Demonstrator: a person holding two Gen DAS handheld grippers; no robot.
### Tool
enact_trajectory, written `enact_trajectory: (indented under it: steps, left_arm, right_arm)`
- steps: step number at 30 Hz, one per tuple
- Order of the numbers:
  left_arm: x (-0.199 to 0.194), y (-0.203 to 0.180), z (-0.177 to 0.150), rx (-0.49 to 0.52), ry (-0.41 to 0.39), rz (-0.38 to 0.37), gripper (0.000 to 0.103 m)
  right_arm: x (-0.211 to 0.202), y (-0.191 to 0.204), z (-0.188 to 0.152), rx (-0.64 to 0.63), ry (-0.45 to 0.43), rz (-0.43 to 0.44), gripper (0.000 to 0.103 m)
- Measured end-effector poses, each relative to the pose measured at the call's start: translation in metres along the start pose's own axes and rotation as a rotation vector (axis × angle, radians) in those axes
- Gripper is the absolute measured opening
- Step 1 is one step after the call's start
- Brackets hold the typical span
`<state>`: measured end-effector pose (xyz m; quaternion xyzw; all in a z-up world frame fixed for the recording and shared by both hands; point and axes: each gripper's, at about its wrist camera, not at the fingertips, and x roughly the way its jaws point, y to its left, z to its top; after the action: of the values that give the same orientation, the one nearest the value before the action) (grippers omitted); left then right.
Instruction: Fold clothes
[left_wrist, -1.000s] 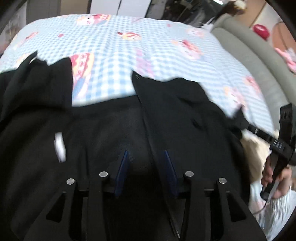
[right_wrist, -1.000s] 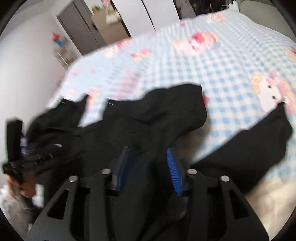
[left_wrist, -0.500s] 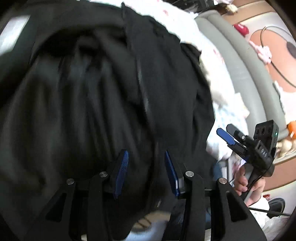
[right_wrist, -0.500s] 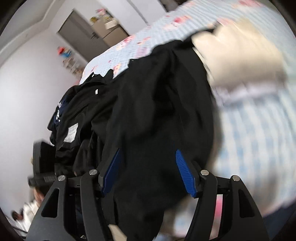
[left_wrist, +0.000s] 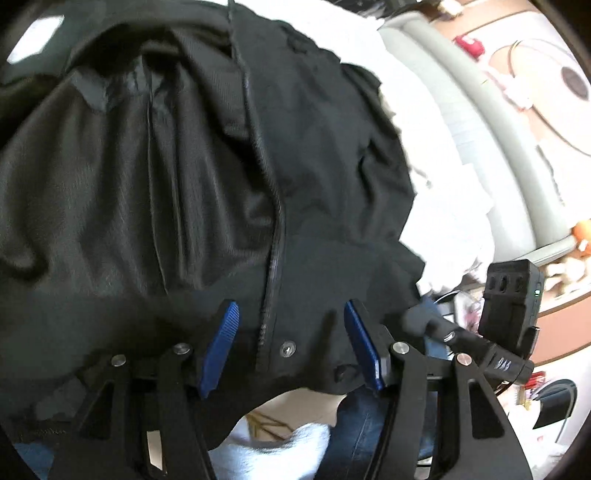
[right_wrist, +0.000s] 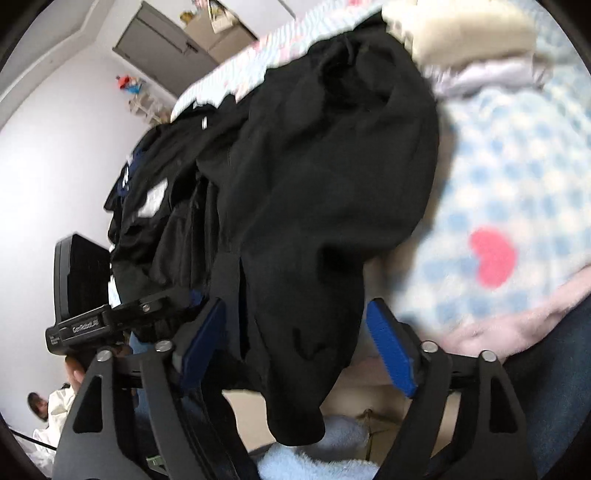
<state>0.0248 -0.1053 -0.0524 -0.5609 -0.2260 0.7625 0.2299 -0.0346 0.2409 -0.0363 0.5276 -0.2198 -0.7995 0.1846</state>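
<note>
Letting both claws spread, left claw (left_wrist: 291, 347) and right claw (right_wrist: 295, 343) gripping nothing (pads clear), I risk the black jacket (left_wrist: 207, 177) sliding off the bed (right_wrist: 517, 155) toward six o'clock.

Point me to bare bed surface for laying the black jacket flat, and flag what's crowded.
Free: the blue-and-white checked bedspread right of the black zip-up jacket, between the cream folded garment above and the bed's pink edge below. Crowded: the jacket's left side, with bunched dark clothing and the left gripper. In the left wrist view the jacket hides the bed.
</note>
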Motion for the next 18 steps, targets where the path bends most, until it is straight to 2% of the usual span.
enact_trajectory:
  steps: [1, 3, 4, 5, 6, 8, 10, 11, 13, 16, 17, 18]
  left_arm:
    - [0.005, -0.004, -0.002, 0.009, 0.009, 0.004, 0.06]
    - [0.014, -0.011, -0.006, 0.045, 0.039, 0.033, 0.043]
    - [0.018, -0.015, -0.008, 0.063, 0.056, 0.052, 0.022]
    - [0.02, -0.018, -0.009, 0.075, 0.062, 0.057, 0.016]
    - [0.016, -0.021, -0.009, 0.078, 0.051, 0.044, 0.012]
    - [0.0, -0.032, -0.009, 0.089, 0.01, 0.003, 0.011]
    - [-0.025, -0.05, -0.011, 0.123, -0.05, -0.028, 0.01]
    - [-0.032, -0.056, -0.013, 0.135, -0.059, -0.024, 0.01]
    - [-0.018, -0.048, -0.016, 0.111, -0.008, 0.012, 0.01]
    - [0.021, -0.025, -0.019, 0.03, 0.103, 0.093, 0.011]
    - [0.033, -0.017, -0.02, 0.0, 0.138, 0.111, 0.015]
    - [0.035, -0.014, -0.02, -0.011, 0.15, 0.099, 0.017]
  right_arm:
    - [0.012, -0.003, -0.004, 0.004, 0.047, -0.014, 0.08]
    - [0.033, -0.006, -0.011, 0.017, 0.124, -0.084, 0.074]
    - [0.039, -0.006, -0.015, 0.019, 0.137, -0.097, 0.064]
    - [0.036, -0.003, -0.015, 0.007, 0.113, -0.077, 0.051]
    - [0.03, 0.001, -0.015, -0.011, 0.09, -0.057, 0.043]
    - [0.015, 0.006, -0.012, -0.029, 0.051, -0.016, 0.022]
    - [-0.01, 0.012, -0.013, -0.028, -0.013, 0.077, 0.01]
    - [-0.021, 0.015, -0.015, -0.031, -0.041, 0.118, 0.007]
    - [-0.033, 0.019, -0.02, -0.045, -0.066, 0.16, 0.007]
    - [-0.005, 0.003, -0.027, 0.018, 0.036, 0.113, 0.007]
    - [0.006, -0.003, -0.03, 0.049, 0.078, 0.101, 0.007]
    - [0.013, -0.006, -0.032, 0.066, 0.109, 0.096, 0.007]
